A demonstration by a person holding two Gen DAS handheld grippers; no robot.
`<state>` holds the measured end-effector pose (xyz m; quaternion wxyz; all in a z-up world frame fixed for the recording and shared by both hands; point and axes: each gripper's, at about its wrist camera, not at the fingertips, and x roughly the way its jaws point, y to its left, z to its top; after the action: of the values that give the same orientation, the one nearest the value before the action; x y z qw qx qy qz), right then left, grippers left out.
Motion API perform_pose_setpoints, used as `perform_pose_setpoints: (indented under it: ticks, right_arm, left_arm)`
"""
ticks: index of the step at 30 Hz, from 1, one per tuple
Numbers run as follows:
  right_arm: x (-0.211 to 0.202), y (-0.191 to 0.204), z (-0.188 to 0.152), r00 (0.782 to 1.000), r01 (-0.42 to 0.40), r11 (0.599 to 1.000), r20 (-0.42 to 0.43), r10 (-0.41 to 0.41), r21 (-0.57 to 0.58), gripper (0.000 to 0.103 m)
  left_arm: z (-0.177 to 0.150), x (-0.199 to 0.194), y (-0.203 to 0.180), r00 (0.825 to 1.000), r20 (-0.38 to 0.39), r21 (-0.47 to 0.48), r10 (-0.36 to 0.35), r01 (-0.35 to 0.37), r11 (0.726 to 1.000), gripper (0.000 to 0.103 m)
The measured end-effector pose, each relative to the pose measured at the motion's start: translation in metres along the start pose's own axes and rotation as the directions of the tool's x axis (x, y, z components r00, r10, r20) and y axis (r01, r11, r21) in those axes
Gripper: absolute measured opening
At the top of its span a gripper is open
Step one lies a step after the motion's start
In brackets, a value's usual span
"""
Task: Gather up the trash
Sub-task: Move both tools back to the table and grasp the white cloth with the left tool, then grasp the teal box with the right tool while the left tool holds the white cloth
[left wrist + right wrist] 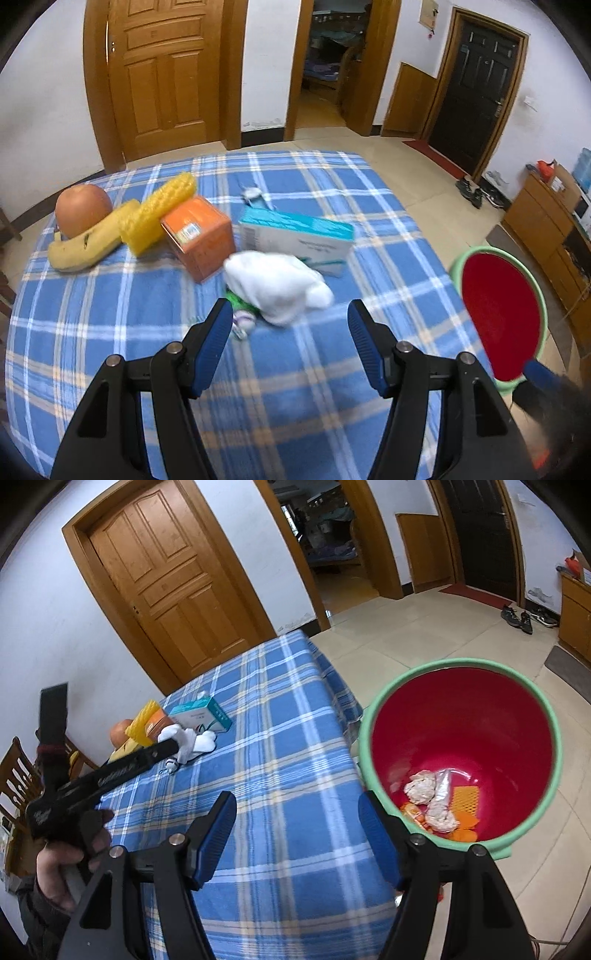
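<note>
We find both grippers empty, jaws apart. The left gripper [290, 317] is nearer the white crumpled tissue [277, 286], lying just ahead on the checked tablecloth [110, 314]. The right gripper [297, 812] hangs beside the red bin [461, 753].

White walls [40, 110] carry a closed wooden door [162, 74] far left, an open doorway [325, 62] in the middle and a dark door [476, 88] right. Beige floor tiles [417, 173]; wooden cabinet [543, 218] far right.
</note>
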<state>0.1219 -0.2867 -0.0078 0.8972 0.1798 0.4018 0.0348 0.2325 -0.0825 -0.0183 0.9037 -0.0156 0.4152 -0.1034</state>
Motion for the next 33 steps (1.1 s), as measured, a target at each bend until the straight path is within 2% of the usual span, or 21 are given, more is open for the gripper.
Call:
perform_pose_setpoints:
  ticks: [4, 11, 15, 16, 20, 23, 33]
  right_arm:
    - [0.011, 0.005, 0.0, 1.0, 0.002, 1.0, -0.021, -0.002, 0.003, 0.071]
    - [0.022, 0.004, 0.0, 0.999, 0.019, 1.0, -0.043, -0.018, 0.019, 0.071]
    - [0.025, 0.002, 0.0, 0.998, 0.02, 0.999, -0.053, -0.019, 0.029, 0.071]
    - [0.026, 0.002, 0.0, 0.998, 0.018, 0.999, -0.057, -0.016, 0.03, 0.071]
    - [0.029, 0.006, 0.001, 0.998, 0.01, 1.0, -0.067, -0.009, 0.01, 0.071]
    - [0.033, 0.014, 0.002, 0.996, -0.013, 1.0, -0.088, 0.012, -0.016, 0.071]
    - [0.057, 0.05, 0.024, 0.987, -0.096, 0.98, -0.146, 0.071, -0.172, 0.072]
  left_arm:
    - [0.008, 0.018, 0.003, 0.999, 0.002, 0.013, 0.033, -0.033, 0.999, 0.064]
    - [0.008, 0.035, 0.005, 0.999, -0.006, 0.027, 0.045, -0.045, 0.999, 0.063]
    - [0.007, 0.039, 0.009, 0.999, -0.005, 0.019, 0.039, -0.039, 0.999, 0.047]
    - [0.007, 0.038, 0.01, 1.0, -0.006, 0.013, 0.029, -0.028, 1.0, 0.04]
    - [0.007, 0.033, 0.016, 1.0, -0.002, -0.009, 0.004, -0.004, 1.0, 0.032]
    - [0.004, 0.025, 0.02, 1.0, 0.002, -0.023, -0.014, 0.014, 1.0, 0.03]
    - [-0.009, -0.013, 0.044, 1.0, 0.029, -0.069, 0.003, -0.001, 0.998, 0.029]
